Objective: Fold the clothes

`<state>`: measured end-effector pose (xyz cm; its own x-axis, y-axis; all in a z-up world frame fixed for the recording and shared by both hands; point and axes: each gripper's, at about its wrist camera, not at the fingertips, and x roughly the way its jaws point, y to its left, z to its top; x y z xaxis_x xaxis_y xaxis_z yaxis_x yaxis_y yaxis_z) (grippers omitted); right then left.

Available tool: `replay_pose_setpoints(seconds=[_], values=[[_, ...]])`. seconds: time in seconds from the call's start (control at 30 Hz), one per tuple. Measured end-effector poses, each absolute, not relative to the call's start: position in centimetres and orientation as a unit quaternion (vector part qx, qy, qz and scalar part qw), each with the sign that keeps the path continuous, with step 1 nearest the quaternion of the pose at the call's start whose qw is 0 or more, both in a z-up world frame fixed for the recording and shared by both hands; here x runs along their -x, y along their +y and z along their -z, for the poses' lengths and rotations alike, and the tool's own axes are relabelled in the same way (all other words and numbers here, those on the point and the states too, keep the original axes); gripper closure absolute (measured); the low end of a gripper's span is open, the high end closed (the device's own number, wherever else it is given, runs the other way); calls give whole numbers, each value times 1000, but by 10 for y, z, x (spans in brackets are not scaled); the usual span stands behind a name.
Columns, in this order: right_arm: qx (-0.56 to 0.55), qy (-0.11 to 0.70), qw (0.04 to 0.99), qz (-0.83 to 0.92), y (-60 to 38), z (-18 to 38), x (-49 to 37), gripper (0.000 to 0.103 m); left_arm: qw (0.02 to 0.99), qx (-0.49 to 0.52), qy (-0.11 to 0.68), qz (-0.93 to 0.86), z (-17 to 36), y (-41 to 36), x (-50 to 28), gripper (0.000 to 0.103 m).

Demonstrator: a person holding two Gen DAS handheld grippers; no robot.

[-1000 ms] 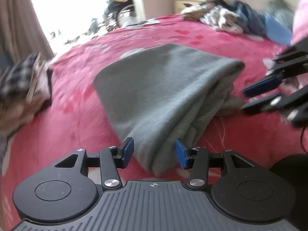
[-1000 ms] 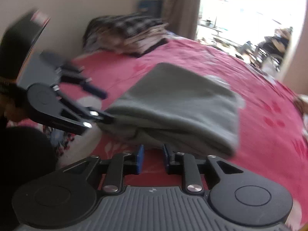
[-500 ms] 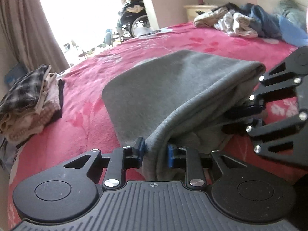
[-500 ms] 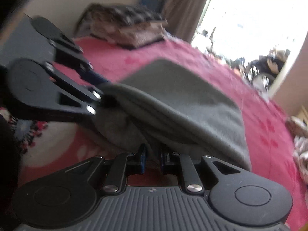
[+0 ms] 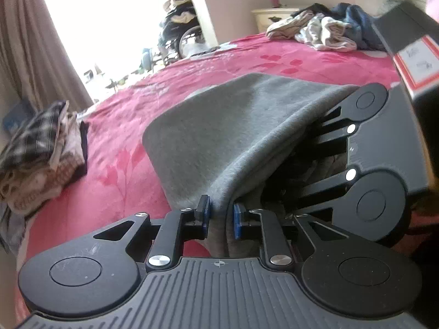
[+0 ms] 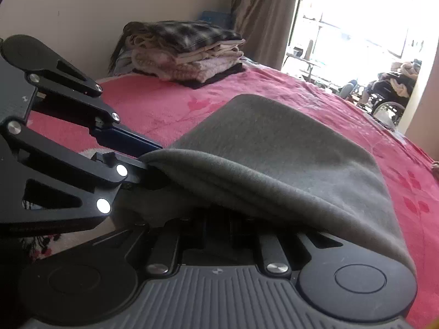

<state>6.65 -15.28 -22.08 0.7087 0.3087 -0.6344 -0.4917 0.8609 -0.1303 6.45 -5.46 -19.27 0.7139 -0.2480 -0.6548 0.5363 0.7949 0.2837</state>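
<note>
At lower centre of the left wrist view, the left gripper [image 5: 221,216] clamps a fold of the grey garment [image 5: 233,126] on the red bed [image 5: 109,164], while in the right wrist view the same garment [image 6: 274,148] drapes over the right gripper [image 6: 216,227], hiding whether its fingers grip.
</note>
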Motion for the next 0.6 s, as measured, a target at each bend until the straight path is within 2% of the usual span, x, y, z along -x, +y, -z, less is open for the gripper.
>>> replay_pose_setpoints(seconds=[0.03,0.1,0.23,0.3,0.37,0.4,0.5,0.57,0.6], values=[[142,311,914,-218,-155,217,-62,88,894,-239,305,224,192,-55,-63,74],[125,309,918,-212,-166,206,-50,87,891,-254,295,232,194,-57,-61,63],[65,312,931,-178,-205,187,-24,86,886,-285,290,222,206,-68,-63,62],[4,322,936,-143,-233,179,-19,82,884,-298,291,211,212,-73,-66,65],[-83,328,936,-101,-265,174,-18,66,888,-290,292,205,211,-72,-68,73],[-148,327,930,-80,-286,173,-20,63,889,-284,295,205,210,-70,-69,77],[-334,320,886,-39,-338,182,-31,56,888,-285,294,208,209,-68,-68,82],[-419,323,848,-32,-358,194,-43,44,885,-299,287,211,210,-69,-65,83],[-449,328,830,-38,-365,200,-51,44,884,-306,283,212,211,-70,-64,83]])
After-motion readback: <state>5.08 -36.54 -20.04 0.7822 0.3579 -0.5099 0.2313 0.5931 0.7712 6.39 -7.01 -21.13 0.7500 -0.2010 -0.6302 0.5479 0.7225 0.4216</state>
